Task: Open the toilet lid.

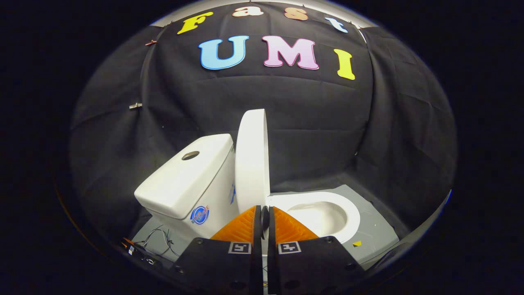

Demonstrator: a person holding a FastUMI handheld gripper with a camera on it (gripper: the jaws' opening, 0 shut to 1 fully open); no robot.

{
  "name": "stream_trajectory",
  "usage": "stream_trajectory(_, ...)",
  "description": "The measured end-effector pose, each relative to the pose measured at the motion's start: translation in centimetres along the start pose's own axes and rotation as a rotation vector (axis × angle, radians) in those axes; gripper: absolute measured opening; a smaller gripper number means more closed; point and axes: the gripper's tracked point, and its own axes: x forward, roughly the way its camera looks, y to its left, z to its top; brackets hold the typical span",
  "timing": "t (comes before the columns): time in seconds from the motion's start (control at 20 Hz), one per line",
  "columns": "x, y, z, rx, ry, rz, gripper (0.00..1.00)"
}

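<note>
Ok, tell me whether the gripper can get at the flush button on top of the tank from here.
Probably not directly. The gripper is closed around the raised lid's lower edge, and the flush button sits atop the tank beyond that upright lid. It would need to release and go around.

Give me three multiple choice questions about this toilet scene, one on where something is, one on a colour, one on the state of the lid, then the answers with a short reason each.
1. Where does the tank stand relative to the lid?
A. Behind it, on the side away from the bowl
B. Inside the bowl
C. On top of the lid

2. What colour is the toilet?
A. Black
B. White
C. Green

3. What state is the lid in?
A. Flat on the bowl
C. Lying on the floor
B. Raised, about upright

Answers: 1 A, the lid rises between tank and bowl. 2 B, tank, lid and bowl are white. 3 B, it stands on edge, its lower rim between the fingers of the near-closed gripper.
</note>
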Motion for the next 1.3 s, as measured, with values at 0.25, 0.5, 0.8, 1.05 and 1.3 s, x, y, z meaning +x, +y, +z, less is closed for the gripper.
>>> stream_trajectory(0.25,0.3,3.7,-0.1,-0.090,-0.007,0.041,0.09)
stream_trajectory(0.5,0.2,6.4,-0.3,-0.162,-0.017,0.041,0.09)
stream_trajectory(0.8,0.3,6.7,-0.3,-0.217,-0.036,0.003,0.09)
stream_trajectory(1.05,0.3,6.4,-0.1,-0.220,-0.049,-0.002,0.15)
stream_trajectory(1.3,0.0,7.5,-0.7,-0.238,-0.030,0.069,0.70)
